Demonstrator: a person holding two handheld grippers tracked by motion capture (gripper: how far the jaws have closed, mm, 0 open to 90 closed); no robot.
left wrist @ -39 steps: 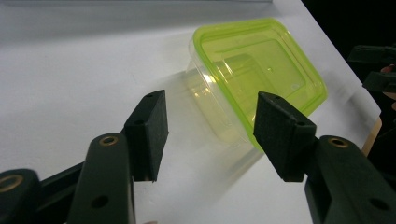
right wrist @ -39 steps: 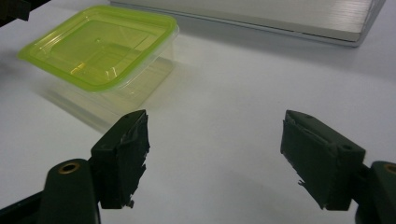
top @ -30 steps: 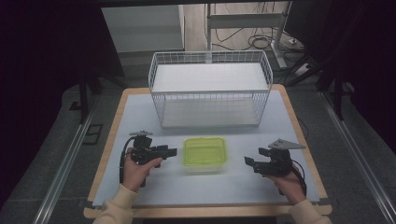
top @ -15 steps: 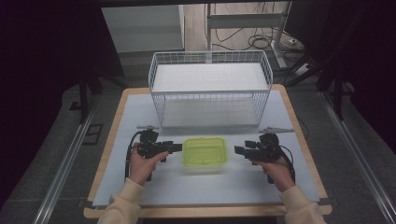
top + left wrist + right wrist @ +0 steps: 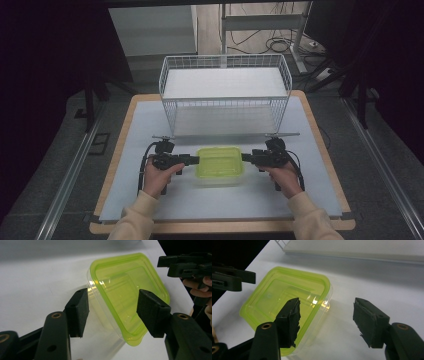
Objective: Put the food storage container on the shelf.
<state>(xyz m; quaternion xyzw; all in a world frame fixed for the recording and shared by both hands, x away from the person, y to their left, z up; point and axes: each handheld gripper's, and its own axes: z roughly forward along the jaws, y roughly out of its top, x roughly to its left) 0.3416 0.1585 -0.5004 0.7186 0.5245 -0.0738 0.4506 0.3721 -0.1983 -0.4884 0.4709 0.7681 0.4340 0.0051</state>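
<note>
Both grippers flank the clear plastic container with lime-green lid [image 5: 220, 164], left gripper [image 5: 194, 160] and right gripper [image 5: 246, 158] jaws part-open, the right's just closing, nothing gripped yet; lift into white wire basket [image 5: 225, 95] likely remains.

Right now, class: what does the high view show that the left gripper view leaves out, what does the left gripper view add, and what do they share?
High view alone: the white wire basket behind, the wooden table edge and both sleeves. Left gripper view alone: its open jaws straddling a corner of the container, pads clear of it. Shared: the clear container with green lid, the white mat and the right gripper.
</note>
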